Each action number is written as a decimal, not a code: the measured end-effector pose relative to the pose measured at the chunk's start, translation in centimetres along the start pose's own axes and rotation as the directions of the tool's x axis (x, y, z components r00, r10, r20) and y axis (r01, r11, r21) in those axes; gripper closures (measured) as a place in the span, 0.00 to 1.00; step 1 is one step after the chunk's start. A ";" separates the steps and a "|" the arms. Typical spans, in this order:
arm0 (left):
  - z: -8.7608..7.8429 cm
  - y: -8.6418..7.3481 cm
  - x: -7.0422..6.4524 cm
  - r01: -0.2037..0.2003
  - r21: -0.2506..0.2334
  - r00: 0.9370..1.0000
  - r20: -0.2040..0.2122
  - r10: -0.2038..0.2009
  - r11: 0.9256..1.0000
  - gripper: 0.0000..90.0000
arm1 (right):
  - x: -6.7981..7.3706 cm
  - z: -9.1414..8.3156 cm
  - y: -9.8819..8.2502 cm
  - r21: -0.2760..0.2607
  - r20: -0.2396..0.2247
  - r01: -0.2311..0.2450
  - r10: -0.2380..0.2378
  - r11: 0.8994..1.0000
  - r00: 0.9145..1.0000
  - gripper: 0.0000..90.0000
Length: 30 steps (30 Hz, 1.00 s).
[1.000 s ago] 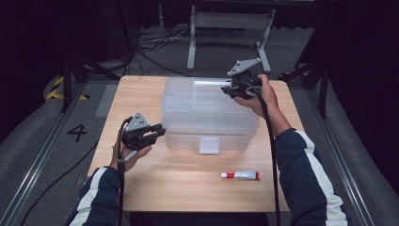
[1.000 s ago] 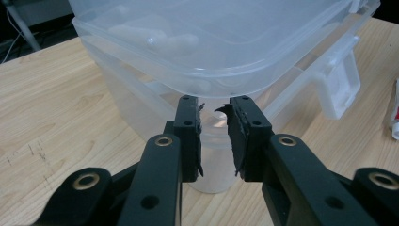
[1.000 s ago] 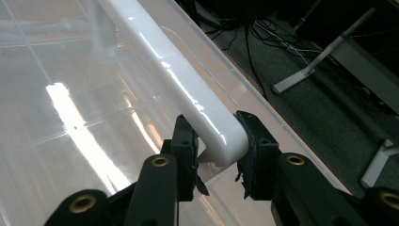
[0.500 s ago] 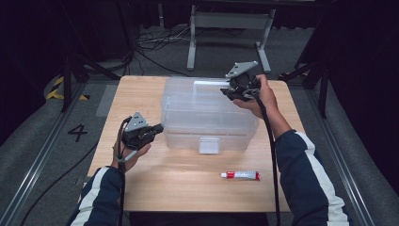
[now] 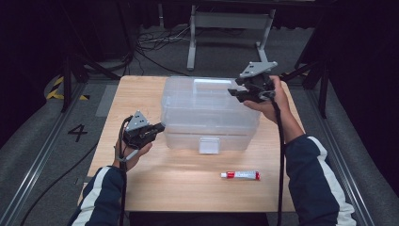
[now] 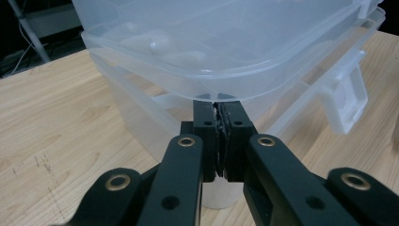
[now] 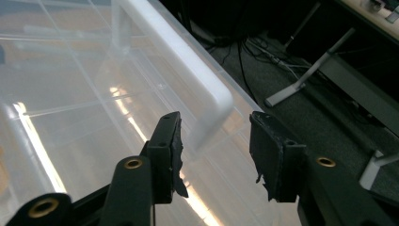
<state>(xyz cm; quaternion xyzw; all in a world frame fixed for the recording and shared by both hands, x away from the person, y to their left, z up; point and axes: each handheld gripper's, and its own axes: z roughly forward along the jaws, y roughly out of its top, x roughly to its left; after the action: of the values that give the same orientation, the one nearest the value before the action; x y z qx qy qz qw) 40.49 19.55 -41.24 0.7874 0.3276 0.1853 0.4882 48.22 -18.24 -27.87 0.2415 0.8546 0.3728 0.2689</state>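
Observation:
A clear plastic storage box (image 5: 209, 113) with its lid (image 6: 211, 47) on stands mid-table. My left gripper (image 5: 160, 127) is at the box's left side, jaws shut. In the left gripper view its tips (image 6: 219, 106) meet right under the lid's rim; I cannot tell whether a lip is pinched. My right gripper (image 5: 233, 93) hovers over the lid's right end. Its jaws have just been opening and stand open (image 7: 216, 141). The lid's white handle (image 7: 188, 61) lies between them, untouched by the pads.
A red-and-white toothpaste tube (image 5: 241, 175) lies on the wooden table (image 5: 141, 94) in front of the box. The box's front latch (image 5: 209, 145) faces the person. Dark floor, cables and a metal stand lie beyond the far edge.
The right gripper's jaws have spread and it has shifted a little to the right over the lid. The left gripper's jaws have closed at the lid's rim; that hand stayed put.

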 end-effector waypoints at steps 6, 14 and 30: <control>0.1 0.2 0.0 -0.003 -0.004 1.000 -0.002 0.003 1.000 0.96 | -1.2 -3.1 -2.1 -0.065 0.034 -0.030 0.032 0.997 0.999 0.59; 0.2 0.4 0.1 -0.007 -0.009 1.000 0.001 0.007 1.000 0.95 | -2.0 -5.4 -5.3 -0.114 0.081 -0.055 0.065 0.992 0.995 0.58; 0.2 0.8 0.2 -0.020 -0.005 1.000 -0.010 0.020 1.000 0.95 | -2.3 -6.5 -8.5 -0.134 0.095 -0.063 0.076 0.989 0.993 0.55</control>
<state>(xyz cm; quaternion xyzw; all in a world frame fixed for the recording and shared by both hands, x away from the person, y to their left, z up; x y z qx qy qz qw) 41.01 19.31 -40.68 0.7885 0.3217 0.1951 0.4865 43.99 -28.05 -30.00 0.2712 0.8051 0.4244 0.3133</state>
